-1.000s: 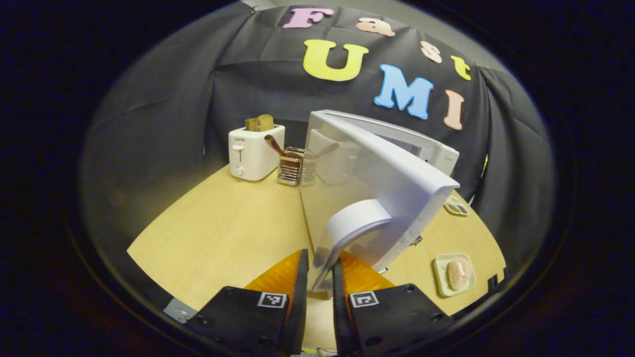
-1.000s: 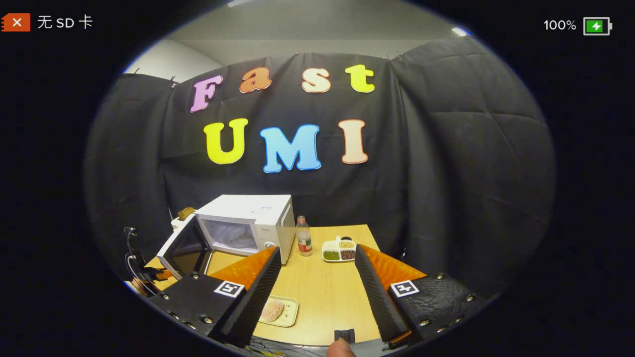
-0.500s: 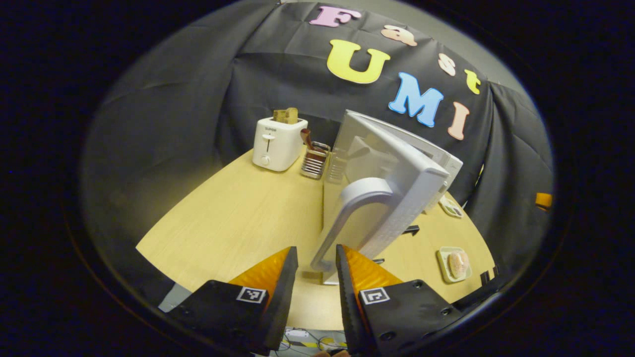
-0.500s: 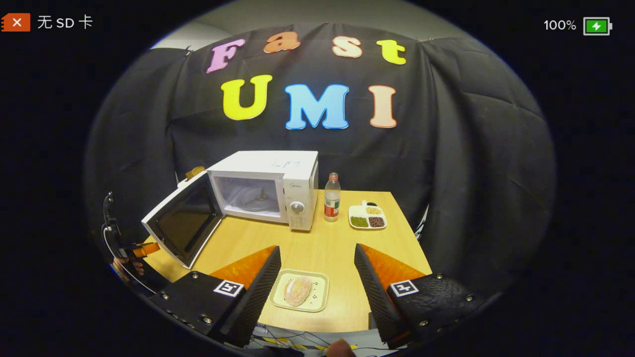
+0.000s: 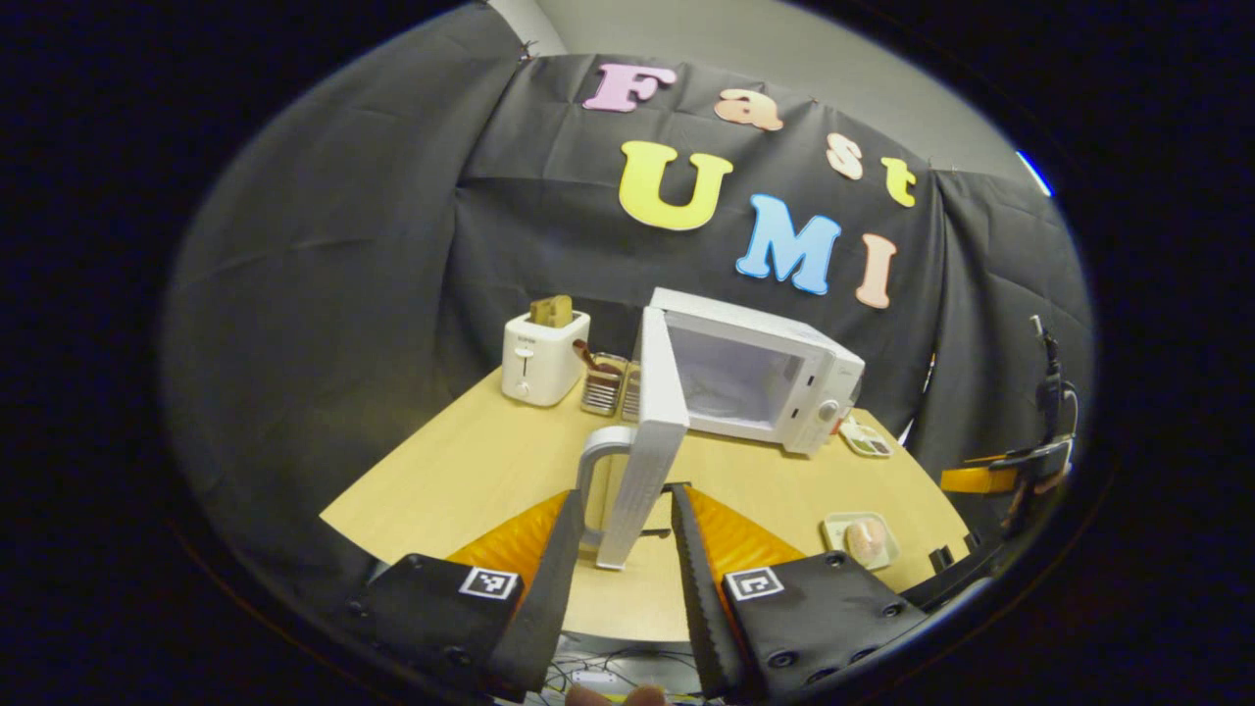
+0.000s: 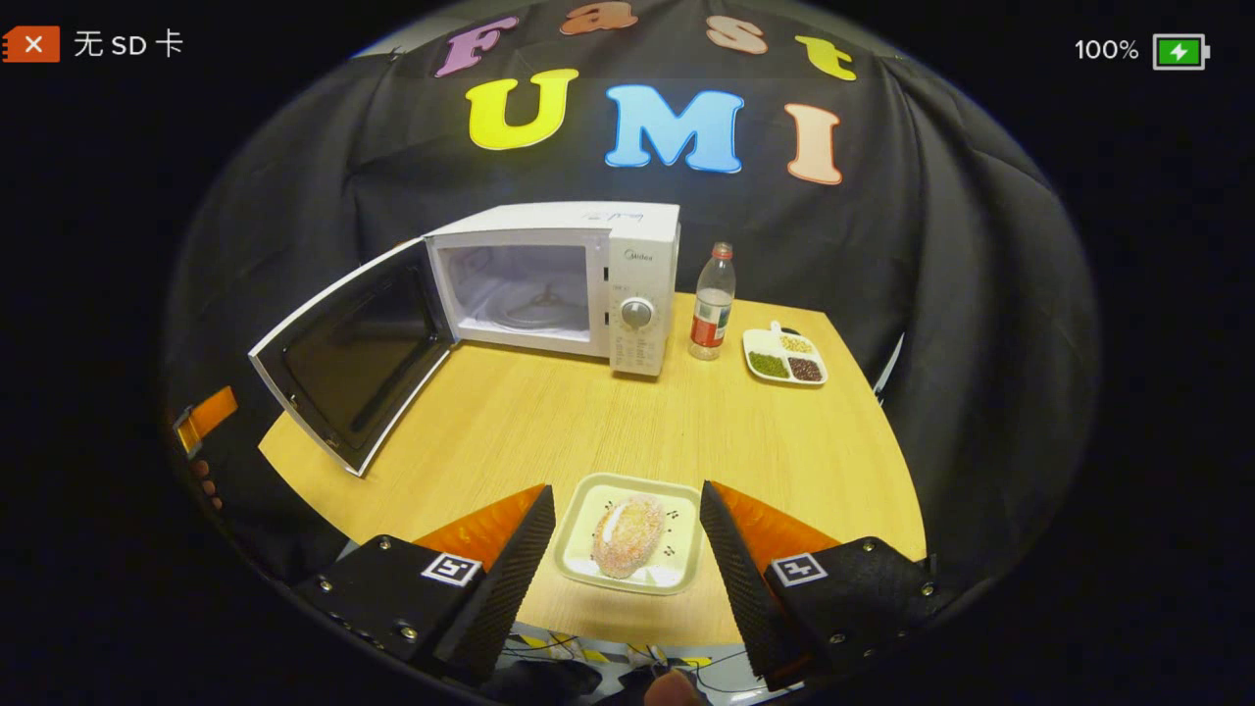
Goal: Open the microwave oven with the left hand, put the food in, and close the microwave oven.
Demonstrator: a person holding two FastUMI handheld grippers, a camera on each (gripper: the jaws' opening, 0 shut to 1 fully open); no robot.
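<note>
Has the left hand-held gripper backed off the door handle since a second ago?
Yes. The left hand-held gripper has pulled back from the door handle and opened; the microwave door now stands clear ahead of its fingers.

The left gripper is being held level, jaws parted; the right gripper is being tilted downward, jaws spread wide.

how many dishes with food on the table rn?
2. A plate with the breaded food at the near edge, between the right hand-held gripper's fingers; a divided dish of beans right of the bottle. None seems hidden.
</note>
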